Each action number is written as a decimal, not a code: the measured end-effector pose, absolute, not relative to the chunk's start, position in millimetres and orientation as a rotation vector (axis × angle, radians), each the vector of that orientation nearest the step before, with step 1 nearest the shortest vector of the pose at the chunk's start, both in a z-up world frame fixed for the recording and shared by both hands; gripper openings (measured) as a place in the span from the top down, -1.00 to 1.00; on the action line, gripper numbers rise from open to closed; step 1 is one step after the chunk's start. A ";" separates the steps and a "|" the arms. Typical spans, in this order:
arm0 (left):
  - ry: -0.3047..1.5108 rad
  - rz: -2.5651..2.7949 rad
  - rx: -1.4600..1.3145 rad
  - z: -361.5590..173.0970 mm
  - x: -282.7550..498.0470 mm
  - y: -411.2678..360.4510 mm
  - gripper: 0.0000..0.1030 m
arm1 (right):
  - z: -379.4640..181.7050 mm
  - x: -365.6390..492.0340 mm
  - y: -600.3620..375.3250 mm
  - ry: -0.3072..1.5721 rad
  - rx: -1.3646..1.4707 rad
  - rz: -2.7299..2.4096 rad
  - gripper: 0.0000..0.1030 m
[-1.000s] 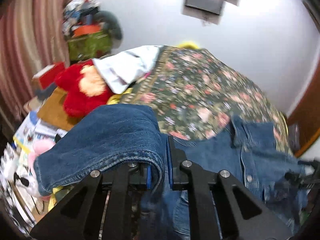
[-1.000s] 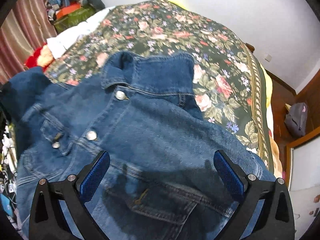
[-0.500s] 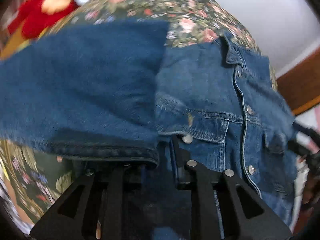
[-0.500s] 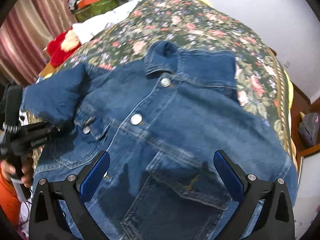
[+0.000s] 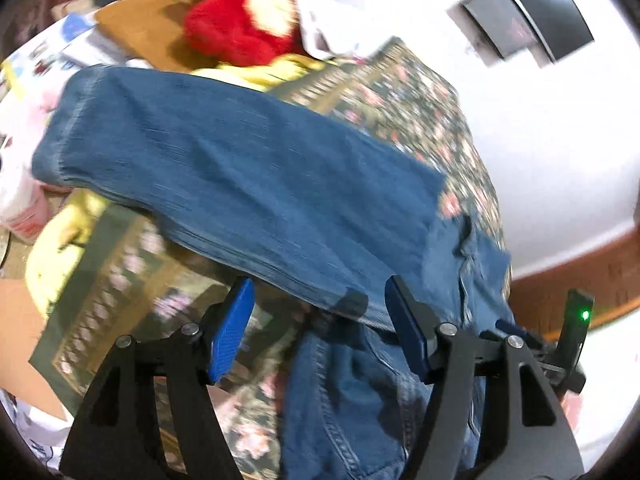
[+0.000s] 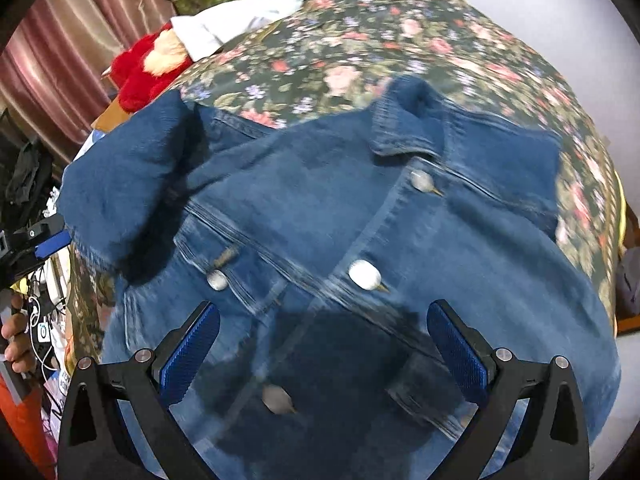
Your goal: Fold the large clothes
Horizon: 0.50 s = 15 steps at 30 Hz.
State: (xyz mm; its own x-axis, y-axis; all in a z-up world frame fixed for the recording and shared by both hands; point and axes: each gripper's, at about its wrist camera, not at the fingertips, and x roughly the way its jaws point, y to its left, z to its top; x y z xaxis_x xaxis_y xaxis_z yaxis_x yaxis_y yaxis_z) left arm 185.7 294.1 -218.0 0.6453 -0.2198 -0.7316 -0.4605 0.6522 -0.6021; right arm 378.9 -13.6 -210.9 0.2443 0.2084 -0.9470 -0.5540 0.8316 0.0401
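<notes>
Nearest in the left wrist view, the left gripper (image 5: pixel 320 332) has its blue pads apart; its jaws have just been opening, and they press on nothing. The lower edge of a denim sleeve (image 5: pixel 240 176) lies just beyond and between them, loose. The sleeve stretches across a floral bedspread (image 5: pixel 400 100), and its far end hangs past the bed's edge. Behind it sit a red plush toy (image 5: pixel 236 20) and a white cloth.

In the right wrist view, the right gripper (image 6: pixel 324 344) is held wide open above the denim jacket (image 6: pixel 360 240), gripping nothing. The jacket lies front up on the bedspread, buttoned, collar (image 6: pixel 404 124) at the far end, silver buttons (image 6: pixel 364 274) down the middle. Its sleeve is folded inward at the left shoulder. At the left edge, a hand (image 6: pixel 16 340) holds the other gripper. Pink curtains (image 6: pixel 60 52) hang behind.
</notes>
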 end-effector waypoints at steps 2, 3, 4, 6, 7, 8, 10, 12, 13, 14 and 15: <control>0.890 0.192 -0.875 -224.5 188.4 305.7 -0.28 | -217.9 380.6 7.3 1.226 -0.369 0.554 -1.00; 0.894 0.222 -0.863 -227.8 193.9 306.6 -0.26 | -221.8 380.9 16.6 1.227 -0.391 0.560 -1.00; 0.894 0.244 -0.867 -231.6 196.6 310.3 -0.11 | -227.7 380.8 29.1 1.227 -0.427 0.568 -1.00; 0.886 0.242 -0.899 -236.6 194.7 316.9 0.12 | -240.9 380.2 50.2 1.229 -0.499 0.572 -1.00; 0.868 0.249 -0.901 -235.8 195.4 318.5 0.31 | -246.2 379.6 58.0 1.230 -0.528 0.576 -1.00; 0.858 0.257 -0.886 -233.4 195.8 318.1 0.38 | -251.5 378.3 65.5 1.231 -0.555 0.583 -1.00; 0.843 0.283 -0.821 -225.1 198.4 314.3 0.61 | -263.9 374.7 79.5 1.229 -0.616 0.607 -1.00; 0.816 0.307 -0.719 -208.3 201.2 308.4 0.66 | -274.6 369.3 88.9 1.217 -0.671 0.613 -1.00; 0.795 0.318 -0.666 -197.9 204.5 305.6 0.68 | -281.1 365.7 92.9 1.215 -0.699 0.622 -1.00; 0.767 0.326 -0.611 -183.9 206.0 301.5 0.71 | -287.0 363.0 95.8 1.224 -0.715 0.636 -1.00; 0.741 0.329 -0.564 -169.3 208.5 297.1 0.74 | -294.2 360.8 97.8 1.240 -0.726 0.645 -1.00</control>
State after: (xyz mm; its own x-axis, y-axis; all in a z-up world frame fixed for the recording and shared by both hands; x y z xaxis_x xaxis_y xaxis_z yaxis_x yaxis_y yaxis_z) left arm 208.5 297.0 -169.3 0.6974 0.0858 -0.7115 -0.4704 0.8038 -0.3642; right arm 360.8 97.8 -294.2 0.2089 0.0445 -0.9769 -0.7739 0.6182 -0.1373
